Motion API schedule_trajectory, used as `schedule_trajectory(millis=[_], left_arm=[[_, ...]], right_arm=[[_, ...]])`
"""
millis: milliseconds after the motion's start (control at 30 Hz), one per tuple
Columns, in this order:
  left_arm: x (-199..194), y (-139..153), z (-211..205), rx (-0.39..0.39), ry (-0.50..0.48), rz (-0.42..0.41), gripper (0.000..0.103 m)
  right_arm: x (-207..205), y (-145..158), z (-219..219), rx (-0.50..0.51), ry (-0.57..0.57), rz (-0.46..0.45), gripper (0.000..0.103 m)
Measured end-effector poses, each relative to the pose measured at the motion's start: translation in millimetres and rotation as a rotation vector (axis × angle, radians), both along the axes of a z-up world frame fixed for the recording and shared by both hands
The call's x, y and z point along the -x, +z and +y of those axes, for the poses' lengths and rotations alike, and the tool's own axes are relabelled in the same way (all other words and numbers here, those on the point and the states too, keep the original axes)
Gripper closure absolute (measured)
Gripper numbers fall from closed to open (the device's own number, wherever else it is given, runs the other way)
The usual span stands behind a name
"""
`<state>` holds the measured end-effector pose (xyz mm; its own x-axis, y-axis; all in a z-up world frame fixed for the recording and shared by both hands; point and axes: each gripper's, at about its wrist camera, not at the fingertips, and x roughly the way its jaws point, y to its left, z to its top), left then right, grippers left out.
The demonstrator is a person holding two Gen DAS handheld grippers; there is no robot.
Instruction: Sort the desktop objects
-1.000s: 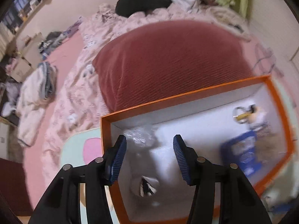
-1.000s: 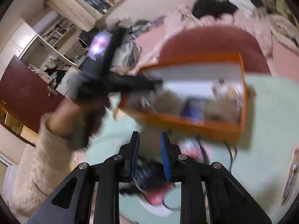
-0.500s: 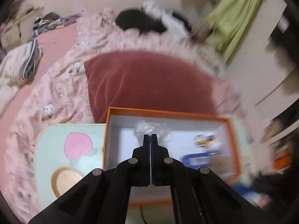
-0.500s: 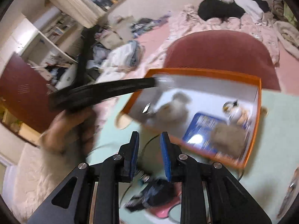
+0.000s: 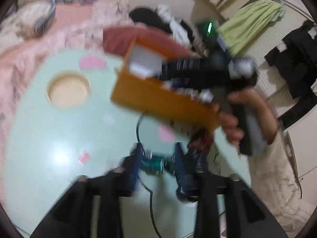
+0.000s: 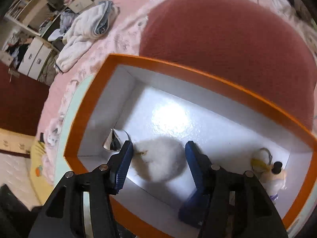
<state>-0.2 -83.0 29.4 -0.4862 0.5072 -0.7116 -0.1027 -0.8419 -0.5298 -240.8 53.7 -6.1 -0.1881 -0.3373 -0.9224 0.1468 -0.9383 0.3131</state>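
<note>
In the right wrist view my right gripper (image 6: 158, 158) is open over the orange box (image 6: 198, 69). A white fluffy ball (image 6: 160, 160) lies on the box floor between its fingers. A silver cone (image 6: 114, 141) lies in the box's left corner and a small keychain figure (image 6: 275, 175) at its right end. In the blurred left wrist view my left gripper (image 5: 156, 163) is open above the pale green table (image 5: 59, 138), with a small teal object (image 5: 153, 163) between its fingers. The orange box (image 5: 158, 99) is beyond it, and the right gripper (image 5: 198, 69) reaches over it.
A black cable (image 5: 138, 127) runs across the table by a red and dark heap (image 5: 200, 140). A round wooden recess (image 5: 67, 89) sits in the table at left. A red cushion (image 6: 227, 35) and pink bedding (image 6: 118, 35) lie behind the box.
My left gripper pulled back from the box, shut, then opened over the table. My right gripper swung from the table to the box and opened wide around the fluffy ball.
</note>
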Motion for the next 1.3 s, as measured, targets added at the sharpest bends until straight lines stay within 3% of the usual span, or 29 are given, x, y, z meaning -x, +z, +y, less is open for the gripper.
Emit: schedule_trajectory(millis=[33, 167, 333, 467, 600, 667, 800, 967, 1033, 1100, 1233, 1267, 1300], left_arm=[[-1.5, -2.5, 1.8, -0.005, 0.007, 0.011, 0.063], [-2.2, 6.1, 1.9, -0.017, 0.021, 0.056, 0.051], [7.1, 37.8, -7.8, -0.018, 0.054, 0.139, 0.033], [30.7, 65.0, 9.2, 0.021, -0.002, 0.170, 0.033], [70.7, 73.6, 51.7, 0.055, -0.109, 0.134, 0.033], [90.7, 66.7, 84.9, 0.079, -0.189, 0.072, 0.033], [111.3, 48.0, 147.2, 0.097, -0.332, -0.004, 0.033], [128.4, 19.3, 181.6, 0.143, -0.344, -0.086, 0.032], [133.7, 11.3, 183.3, 0.109, -0.347, -0.105, 0.035], [135.7, 8.1, 180.2, 0.046, -0.343, -0.130, 0.045], [130.6, 7.4, 174.0, 0.037, -0.349, -0.100, 0.046], [128.8, 7.3, 170.9, 0.022, -0.342, -0.090, 0.049], [126.6, 8.4, 164.7, -0.009, -0.330, -0.076, 0.059]], right_arm=[[-3.3, 2.3, -2.2, -0.026, 0.017, 0.017, 0.058], [-15.3, 12.3, 14.2, 0.018, 0.000, 0.064, 0.058], [-56.3, 60.8, 94.9, 0.358, -0.128, 0.185, 0.058], [-120.8, 81.2, 135.5, 0.371, -0.155, 0.255, 0.058], [-176.8, 48.9, 153.1, 0.368, -0.199, 0.188, 0.058], [-199.7, 23.8, 159.1, 0.383, -0.228, 0.153, 0.057], [-221.6, 3.7, 150.7, 0.440, -0.247, 0.163, 0.057], [-234.3, 12.9, 143.1, 0.431, -0.225, 0.228, 0.056], [-241.7, 8.9, 156.3, 0.446, -0.221, 0.221, 0.055], [-244.1, 7.9, 163.1, 0.455, -0.238, 0.214, 0.054], [-248.5, 6.9, 176.3, 0.475, -0.267, 0.199, 0.054], [-249.9, 8.7, 178.8, 0.473, -0.278, 0.202, 0.054], [-251.0, 11.0, 180.6, 0.472, -0.279, 0.206, 0.054]])
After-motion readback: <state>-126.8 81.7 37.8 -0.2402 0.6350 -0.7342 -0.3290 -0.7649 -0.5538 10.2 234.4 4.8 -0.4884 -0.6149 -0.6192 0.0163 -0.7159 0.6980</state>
